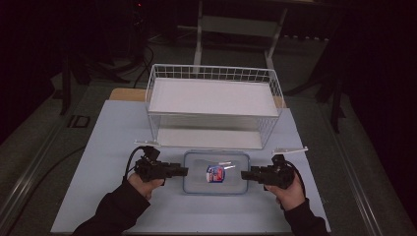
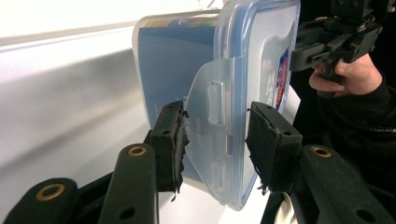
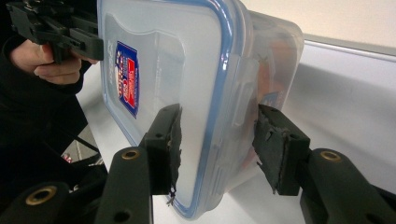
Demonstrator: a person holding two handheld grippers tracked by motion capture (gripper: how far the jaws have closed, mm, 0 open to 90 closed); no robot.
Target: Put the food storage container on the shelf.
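Now the left hand-held gripper [image 1: 183, 171] straddles the left latch of a lidded box [image 1: 216, 172] near the bench's [image 1: 108, 147] front edge, jaws wide; the right hand-held gripper [image 1: 246, 174] straddles its right side likewise. Behind stands a wire basket [image 1: 214, 105].

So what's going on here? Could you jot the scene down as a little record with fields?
Setting: pale table
Main object: clear plastic box with blue-rimmed lid and a label, lid on
Behind it: white wire basket
Left gripper: at the box's left end, jaws open astride the side latch
Right gripper: at the box's right end, jaws open astride the rim
Box lifted: no, it rests on the table
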